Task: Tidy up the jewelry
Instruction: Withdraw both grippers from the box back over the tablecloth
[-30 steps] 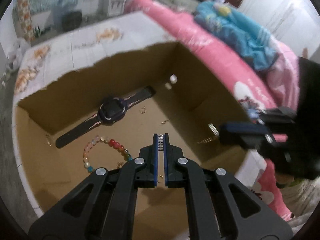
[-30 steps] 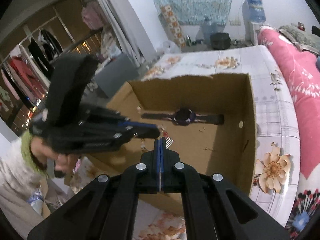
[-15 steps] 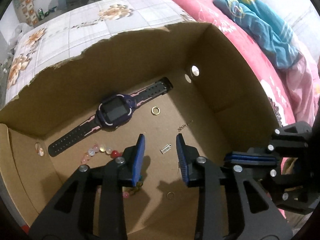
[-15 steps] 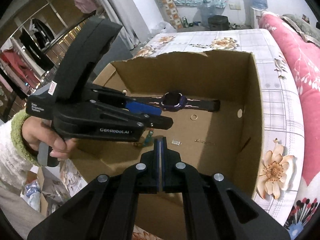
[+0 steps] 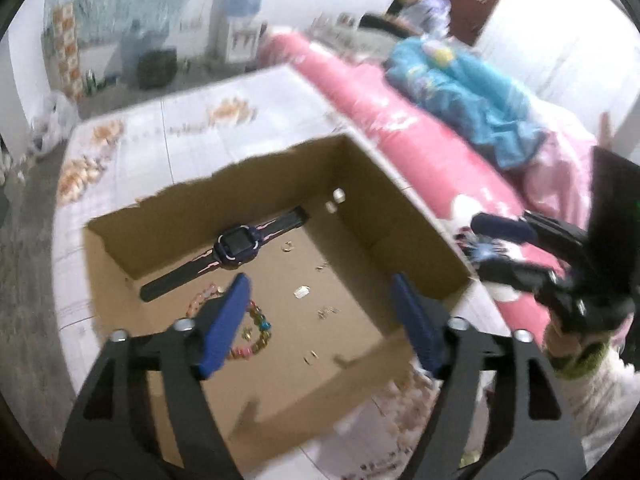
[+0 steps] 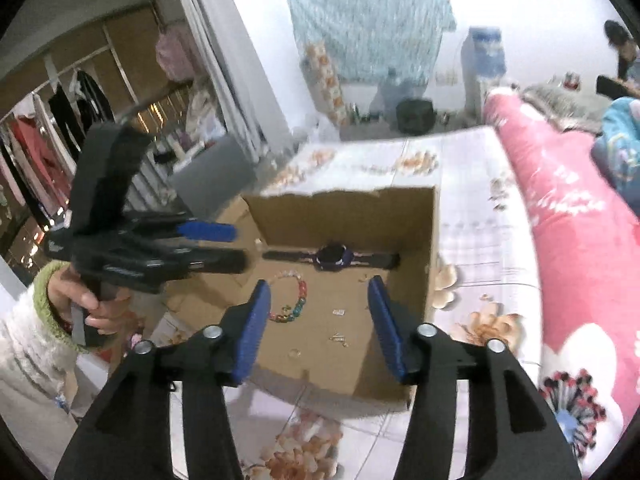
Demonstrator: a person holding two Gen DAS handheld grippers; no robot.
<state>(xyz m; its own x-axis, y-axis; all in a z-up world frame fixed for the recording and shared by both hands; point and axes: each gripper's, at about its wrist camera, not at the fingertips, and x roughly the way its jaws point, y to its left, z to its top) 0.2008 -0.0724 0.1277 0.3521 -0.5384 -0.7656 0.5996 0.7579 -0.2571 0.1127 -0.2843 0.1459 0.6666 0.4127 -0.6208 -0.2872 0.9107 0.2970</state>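
Bright, even indoor light; both fisheye views motion-blurred, edges bowed and vignetted black.

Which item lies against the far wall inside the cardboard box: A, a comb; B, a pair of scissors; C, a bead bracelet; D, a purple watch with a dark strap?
D: the purple watch lies stretched along the far wall of the cardboard box, with the bead bracelet nearer the middle.

The cardboard box [image 5: 400,208] is matt brown with a torn, rough rim. The smartwatch [image 5: 236,246] has a glossy screen and a matt rubbery strap. The bead bracelet [image 6: 298,300] looks shiny. The bed sheet [image 6: 480,240] is soft printed cloth.
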